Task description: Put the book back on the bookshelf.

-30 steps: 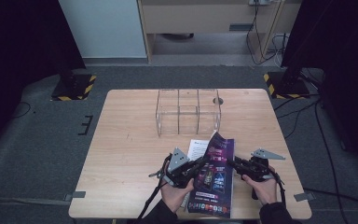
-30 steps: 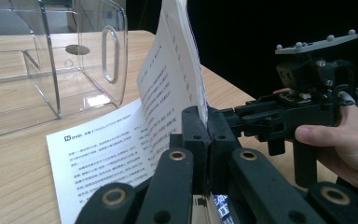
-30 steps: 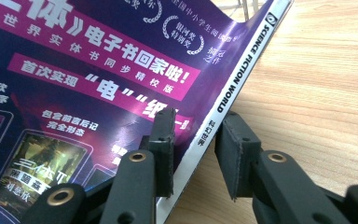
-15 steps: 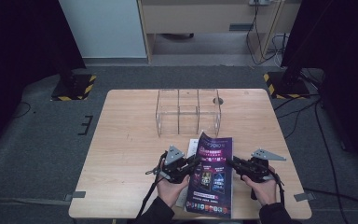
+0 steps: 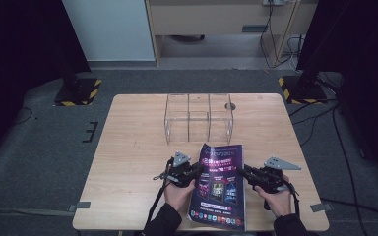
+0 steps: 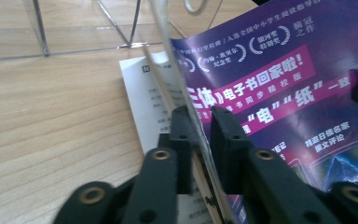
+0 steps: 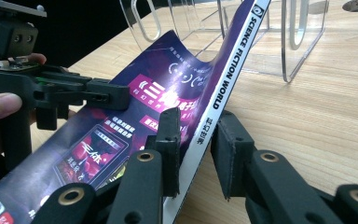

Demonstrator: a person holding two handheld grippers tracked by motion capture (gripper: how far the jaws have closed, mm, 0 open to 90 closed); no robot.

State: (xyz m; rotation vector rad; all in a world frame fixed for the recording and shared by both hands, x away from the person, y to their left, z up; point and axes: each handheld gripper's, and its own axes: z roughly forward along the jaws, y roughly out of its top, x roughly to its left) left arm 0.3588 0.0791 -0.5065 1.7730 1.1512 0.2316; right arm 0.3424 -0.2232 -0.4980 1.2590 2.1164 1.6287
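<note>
Magazine (image 5: 220, 186) between both claws, left claw (image 5: 195, 169) and right claw (image 5: 242, 171) each pinching an edge.

Showing the wooden table (image 5: 138, 147) evenly lit from above in the high view, surroundings falling into deep darkness at far left and right. Casting only soft, faint shadows near the clear acrylic rack (image 5: 199, 117). Glaring mildly on the glossy purple magazine (image 7: 121, 135) (sheen along the curled cover). Blurring the nearest black jaws in both gripper views, softening the far rack edges too, text staying readable at mid-distance.
</note>
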